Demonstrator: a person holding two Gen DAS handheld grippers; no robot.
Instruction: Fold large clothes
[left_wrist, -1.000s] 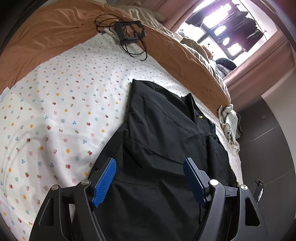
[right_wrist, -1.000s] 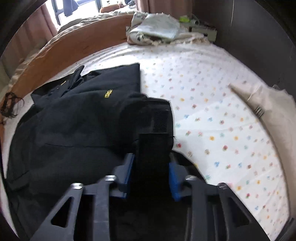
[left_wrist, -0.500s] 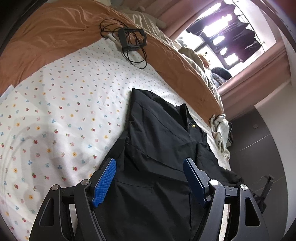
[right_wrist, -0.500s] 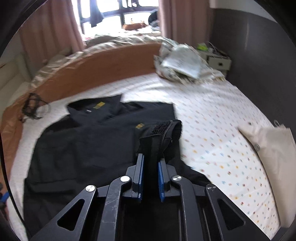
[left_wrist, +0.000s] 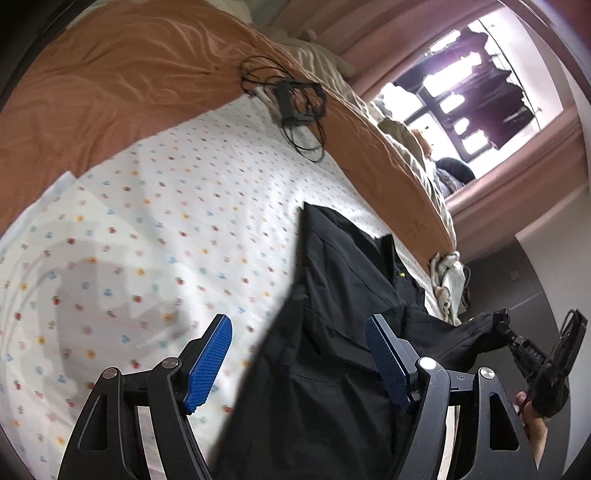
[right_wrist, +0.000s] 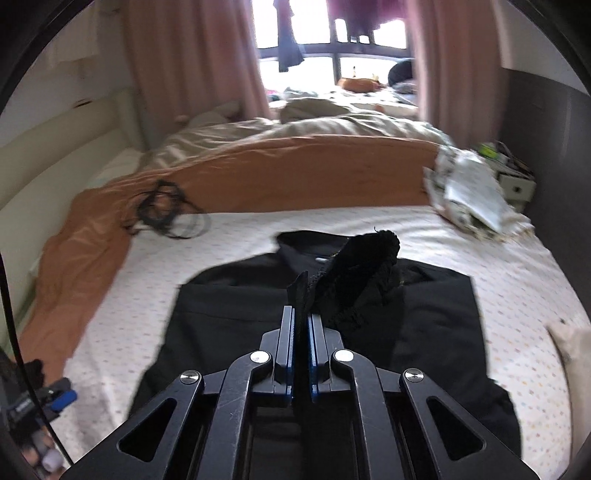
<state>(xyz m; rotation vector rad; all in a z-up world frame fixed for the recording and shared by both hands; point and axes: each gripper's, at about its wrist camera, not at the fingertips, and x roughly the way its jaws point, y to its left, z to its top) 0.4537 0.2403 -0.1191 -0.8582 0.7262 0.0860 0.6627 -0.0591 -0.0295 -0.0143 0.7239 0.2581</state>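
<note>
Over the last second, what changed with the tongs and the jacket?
The right tongs closed on the black jacket's sleeve cuff and lifted it off the bed, carrying it up over the jacket body. The left tongs stayed open and empty above the jacket's edge, drifting a little sideways. The cable bundle did not move.

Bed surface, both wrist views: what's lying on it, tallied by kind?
Black jackets: 1
Cable tangles: 1
Crumpled light cloth heaps: 1
Orange covers: 1
Total: 4
</note>
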